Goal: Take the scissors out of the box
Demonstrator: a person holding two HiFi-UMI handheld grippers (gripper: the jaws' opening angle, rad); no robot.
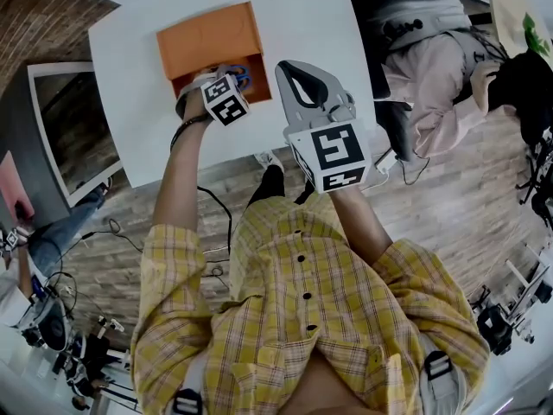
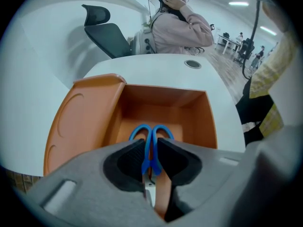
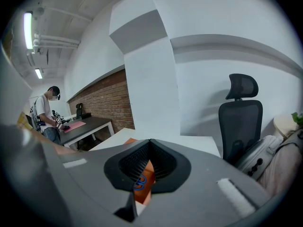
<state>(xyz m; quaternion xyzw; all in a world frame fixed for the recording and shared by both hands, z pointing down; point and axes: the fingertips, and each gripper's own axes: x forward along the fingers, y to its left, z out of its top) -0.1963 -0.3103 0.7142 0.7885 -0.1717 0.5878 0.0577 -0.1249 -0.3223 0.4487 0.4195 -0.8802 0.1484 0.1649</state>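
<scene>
An orange box (image 1: 258, 83) stands open on the white table (image 1: 130, 102), its lid (image 1: 207, 40) folded back on the far side. Blue-handled scissors (image 2: 152, 132) lie inside the box (image 2: 165, 97), handle loops pointing away from me. My left gripper (image 2: 150, 144) points steeply down into the box, and its pads press on the scissors' handles from both sides. In the head view the left gripper (image 1: 228, 81) covers most of the scissors (image 1: 243, 78). My right gripper (image 1: 291, 67) hovers just right of the box, shut and empty. Through its jaws the right gripper view shows the scissors (image 3: 138, 183).
A person in a pink top (image 1: 432, 67) sits past the table's right end. A black office chair (image 3: 241, 117) stands by the wall beyond the table. The table has a round cable port (image 2: 192, 64) behind the box. Cables lie on the wooden floor (image 1: 216, 232).
</scene>
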